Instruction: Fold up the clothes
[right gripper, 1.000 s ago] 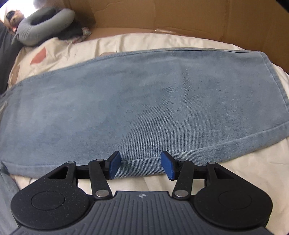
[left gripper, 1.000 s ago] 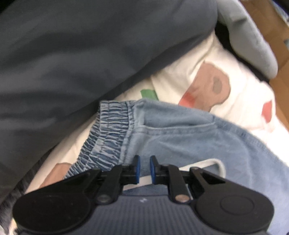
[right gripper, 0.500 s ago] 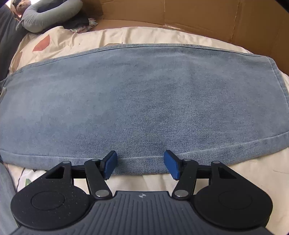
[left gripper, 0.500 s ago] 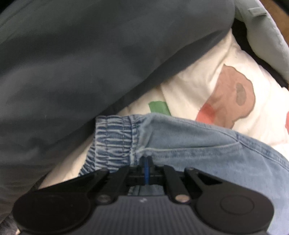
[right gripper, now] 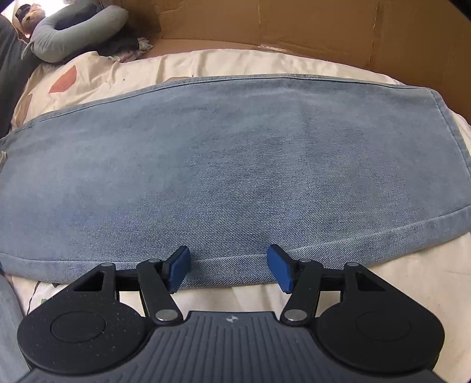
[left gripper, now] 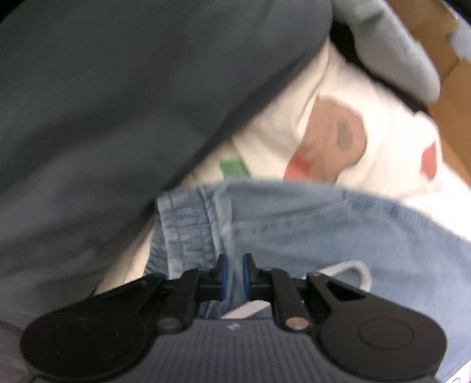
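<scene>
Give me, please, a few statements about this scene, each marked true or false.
1. The right hand-held gripper is open at the near edge of the jeans. True.
2. The jeans lie crumpled in a heap. False: in the right wrist view they are spread flat on the cream sheet.
3. A grey neck pillow lies at the far left of the bed. True.
4. A metal rail runs behind the bedding. False: brown cardboard stands there.
5. The jeans have a gathered, elastic waistband. True.
</scene>
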